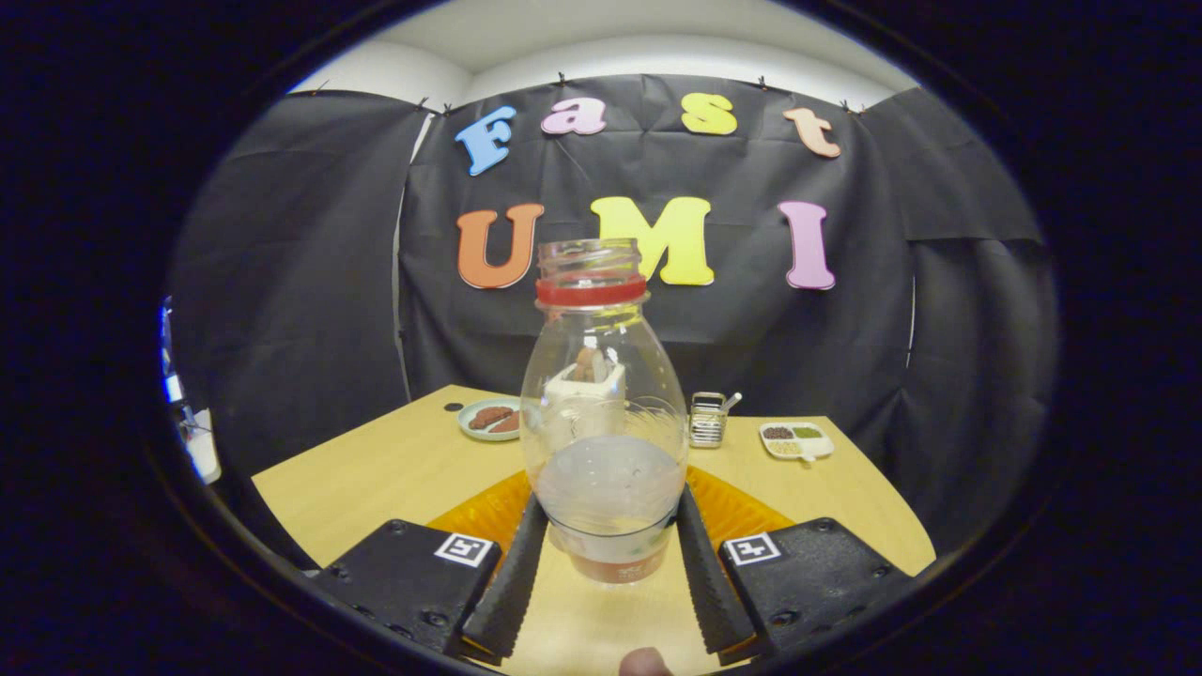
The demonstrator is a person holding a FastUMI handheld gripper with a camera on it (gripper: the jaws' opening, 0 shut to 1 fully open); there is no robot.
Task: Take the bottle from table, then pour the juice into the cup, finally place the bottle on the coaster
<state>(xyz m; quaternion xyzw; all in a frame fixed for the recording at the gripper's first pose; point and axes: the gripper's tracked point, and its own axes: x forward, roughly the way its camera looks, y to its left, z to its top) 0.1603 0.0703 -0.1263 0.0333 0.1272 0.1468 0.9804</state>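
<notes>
A clear bottle [606,413] with a red ring below its open threaded neck stands upright between my fingers. Its lower part looks cloudy, and a reddish band runs around its base. My gripper [610,502] is shut on the bottle, with one finger pressed against each side of its lower body. An orange ribbed coaster [742,512] lies flat on the table just beyond the fingers, partly hidden by the bottle. A clear curved rim [657,418] shows through the bottle's glass; I cannot tell whether it is the cup.
On the wooden table [376,469] beyond the coaster are a green plate [490,419] with brown pieces, a white box [587,380] seen through the bottle, a small metal rack [707,419] and a white divided dish [796,439]. A fingertip [644,663] shows below the gripper.
</notes>
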